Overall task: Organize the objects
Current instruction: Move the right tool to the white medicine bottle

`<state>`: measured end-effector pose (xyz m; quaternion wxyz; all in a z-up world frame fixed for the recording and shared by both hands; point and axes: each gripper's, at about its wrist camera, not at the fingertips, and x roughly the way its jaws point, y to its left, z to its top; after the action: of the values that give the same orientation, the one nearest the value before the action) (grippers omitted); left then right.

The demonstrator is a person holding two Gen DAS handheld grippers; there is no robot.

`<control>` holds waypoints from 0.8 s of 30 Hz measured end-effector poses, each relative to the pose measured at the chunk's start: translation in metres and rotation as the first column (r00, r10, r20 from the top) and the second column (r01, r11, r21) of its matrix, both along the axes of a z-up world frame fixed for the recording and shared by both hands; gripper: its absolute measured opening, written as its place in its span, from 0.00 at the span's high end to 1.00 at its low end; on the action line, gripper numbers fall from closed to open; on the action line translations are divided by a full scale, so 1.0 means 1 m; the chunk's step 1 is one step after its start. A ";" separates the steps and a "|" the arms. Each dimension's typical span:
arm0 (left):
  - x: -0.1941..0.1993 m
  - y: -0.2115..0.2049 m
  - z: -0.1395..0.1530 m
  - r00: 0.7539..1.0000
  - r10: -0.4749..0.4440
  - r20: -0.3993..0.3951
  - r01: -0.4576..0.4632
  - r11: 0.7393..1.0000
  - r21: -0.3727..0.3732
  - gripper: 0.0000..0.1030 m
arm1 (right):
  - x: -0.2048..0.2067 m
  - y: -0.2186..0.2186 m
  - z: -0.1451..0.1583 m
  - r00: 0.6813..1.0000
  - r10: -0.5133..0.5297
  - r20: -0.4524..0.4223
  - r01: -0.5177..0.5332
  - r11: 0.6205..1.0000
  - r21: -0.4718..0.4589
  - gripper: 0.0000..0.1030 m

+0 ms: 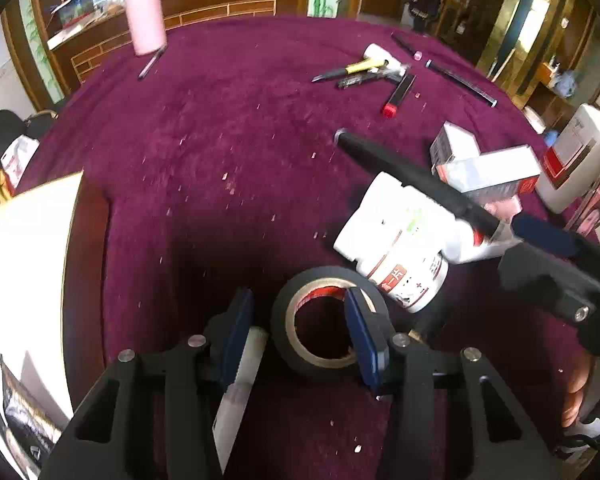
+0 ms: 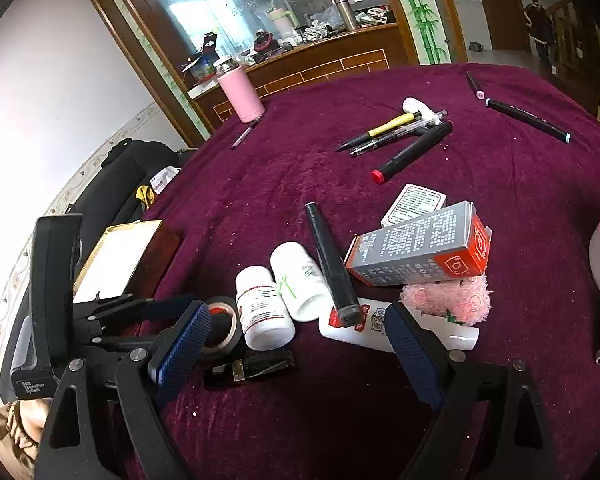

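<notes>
a purple velvet tabletop (image 2: 500, 168) strewn with small items is seen from two wrist cameras. in the left wrist view, the left hand-held gripper (image 1: 300, 340) is shown low in the frame with its jaws parted around one side of a roll of black tape (image 1: 320, 320): the right blue pad (image 1: 362, 336) is set inside the roll's hole, the left pad outside it, and whether the wall is actually pinched cannot be told. a white tube-like item (image 1: 240, 384) is seen just beside the left pad.

in the right wrist view, the right hand-held gripper (image 2: 296, 344) is held wide, nothing between its pads. a black clip (image 2: 248, 368) lies near the bottom centre, between the fingers. two white bottles (image 2: 280, 296) lie side by side at mid-frame, touched by a black marker (image 2: 330, 260) that rests partly on a white tube (image 2: 364, 328). a grey and orange box (image 2: 420, 248) is tilted over a pink fluffy item (image 2: 448, 300), with a small white box (image 2: 414, 204) behind it.

a cluster of pens (image 2: 392, 132) is seen in the upper right, and a pink flask (image 2: 240, 94) stands at the upper left edge of the tabletop. a white-lined box (image 2: 116, 260) sits at the left.
</notes>
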<state>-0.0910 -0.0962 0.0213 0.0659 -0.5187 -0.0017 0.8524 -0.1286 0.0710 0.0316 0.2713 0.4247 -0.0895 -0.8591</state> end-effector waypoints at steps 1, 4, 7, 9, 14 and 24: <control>-0.001 -0.001 0.001 1.000 -0.002 0.002 0.002 1.000 0.001 0.56 | 0.000 0.000 0.000 1.000 -0.002 0.002 0.002 1.000 0.000 0.10; 0.000 0.000 -0.002 1.000 -0.015 0.024 0.016 0.999 -0.032 0.73 | 0.000 -0.001 -0.001 1.000 -0.003 0.009 0.002 1.000 0.001 0.10; 0.004 0.001 -0.006 0.999 -0.036 0.022 0.037 0.997 -0.062 0.74 | 0.000 0.001 0.001 1.000 -0.007 0.003 0.007 1.000 -0.005 0.10; 0.002 -0.001 -0.008 0.999 -0.032 0.031 0.034 0.998 -0.060 0.74 | 0.000 0.001 0.001 1.000 -0.009 0.002 0.009 1.000 -0.005 0.10; -0.002 0.004 -0.009 0.999 -0.037 0.012 0.037 0.996 -0.083 0.76 | 0.000 -0.002 -0.002 1.000 -0.008 0.008 0.008 1.000 0.009 0.10; 0.012 0.014 0.003 0.999 -0.033 -0.043 0.029 0.995 -0.099 0.87 | -0.001 0.002 -0.001 1.000 -0.023 0.009 0.023 1.000 0.001 0.10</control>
<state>-0.0793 -0.0820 0.0243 0.0535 -0.5023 0.0500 0.8616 -0.1293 0.0731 0.0304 0.2607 0.4275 -0.0950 -0.8604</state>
